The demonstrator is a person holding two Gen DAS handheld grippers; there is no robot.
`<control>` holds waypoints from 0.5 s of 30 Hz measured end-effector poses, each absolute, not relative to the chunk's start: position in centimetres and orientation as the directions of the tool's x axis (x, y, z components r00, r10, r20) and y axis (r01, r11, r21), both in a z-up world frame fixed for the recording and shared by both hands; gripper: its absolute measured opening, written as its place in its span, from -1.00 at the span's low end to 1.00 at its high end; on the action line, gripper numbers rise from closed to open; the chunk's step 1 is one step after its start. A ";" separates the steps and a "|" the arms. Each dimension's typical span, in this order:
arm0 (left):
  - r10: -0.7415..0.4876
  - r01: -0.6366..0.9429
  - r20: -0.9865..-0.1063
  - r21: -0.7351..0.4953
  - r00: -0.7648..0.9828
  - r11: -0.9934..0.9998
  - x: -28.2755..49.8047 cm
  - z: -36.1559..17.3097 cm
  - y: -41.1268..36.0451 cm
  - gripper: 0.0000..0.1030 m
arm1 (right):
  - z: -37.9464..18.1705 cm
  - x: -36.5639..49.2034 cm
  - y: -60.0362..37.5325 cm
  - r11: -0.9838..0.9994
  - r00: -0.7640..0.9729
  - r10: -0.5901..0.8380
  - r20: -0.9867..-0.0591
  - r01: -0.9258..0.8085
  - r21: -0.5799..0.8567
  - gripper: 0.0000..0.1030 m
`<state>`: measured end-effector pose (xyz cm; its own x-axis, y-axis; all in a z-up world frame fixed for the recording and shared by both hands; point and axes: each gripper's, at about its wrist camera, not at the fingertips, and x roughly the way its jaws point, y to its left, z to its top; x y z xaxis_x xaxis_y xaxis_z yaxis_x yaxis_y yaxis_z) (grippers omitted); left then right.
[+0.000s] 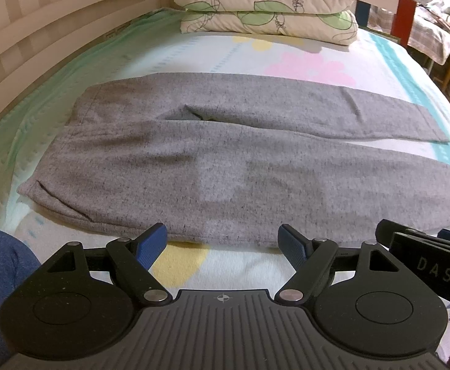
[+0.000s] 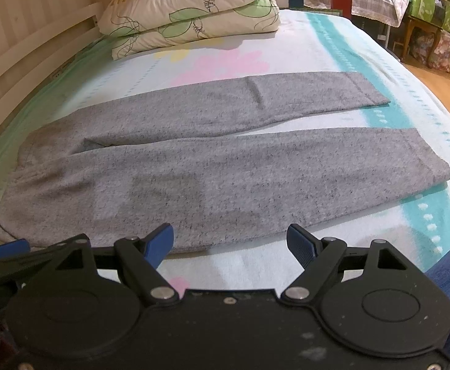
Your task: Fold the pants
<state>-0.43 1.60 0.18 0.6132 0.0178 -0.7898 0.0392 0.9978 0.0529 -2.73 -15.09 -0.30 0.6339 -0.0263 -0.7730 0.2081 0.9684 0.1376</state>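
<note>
**Grey pants lie flat on the bed, both grippers open before them**

In the left wrist view, we see the grey pants [image 1: 225, 160] spread flat on the bedsheet [image 1: 286, 55], with the waist to the left and the two legs running to the right. The far leg lies a little apart from the near one toward the right end. Our left gripper [image 1: 223, 243] hovers at the near edge of the pants; its blue fingers [image 1: 151, 243] stand wide apart and hold nothing. At the right edge, part of the right gripper [image 1: 425, 246] shows beside it. Two folded pillows [image 1: 268, 6] rest at the far end of the bed, and a white bed rail [image 1: 40, 37] runs along the left.

In the right wrist view, the pants [image 2: 225, 178] again lie flat, with the leg cuffs ending at the right over a teal stripe of the sheet [image 2: 379, 46]. Our right gripper [image 2: 229, 243] is near the close edge of the near leg, its fingers [image 2: 300, 245] spread open and empty. The pillows [image 2: 191, 12] are at the far left.
</note>
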 end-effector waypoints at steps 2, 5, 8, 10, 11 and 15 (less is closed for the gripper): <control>0.018 0.038 -0.791 0.053 0.611 0.998 -0.4 0.1 1.6 0.53 | -0.4 -2.7 -15.1 0.968 0.633 -0.025 -0.774 0.208 0.139 0.65; 0.020 0.037 -0.793 0.053 0.608 0.998 -0.4 0.0 1.6 0.53 | -0.5 -2.7 -15.1 0.969 0.631 -0.022 -0.776 0.206 0.140 0.65; 0.021 0.036 -0.796 0.054 0.605 0.998 -0.4 -0.1 1.7 0.53 | -0.7 -2.6 -15.0 0.968 0.629 -0.019 -0.777 0.205 0.142 0.65; 0.022 0.036 -0.797 0.055 0.604 0.998 -0.4 -0.2 1.6 0.53 | -0.7 -2.6 -15.1 0.969 0.627 -0.017 -0.779 0.204 0.143 0.65; 0.023 0.035 -0.797 0.055 0.603 0.998 -0.4 -0.2 1.6 0.52 | -0.8 -2.6 -15.1 0.969 0.627 -0.016 -0.779 0.203 0.143 0.65; 0.023 0.035 -0.802 0.055 0.597 0.998 -0.2 -0.4 1.7 0.53 | -0.9 -2.5 -15.1 0.969 0.626 -0.015 -0.780 0.202 0.144 0.66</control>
<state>-0.19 1.69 -0.37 0.5971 0.0233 -0.8018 0.0347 0.9979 0.0548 -2.50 -15.06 -0.88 0.6260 -0.0148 -0.7797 0.2021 0.9688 0.1438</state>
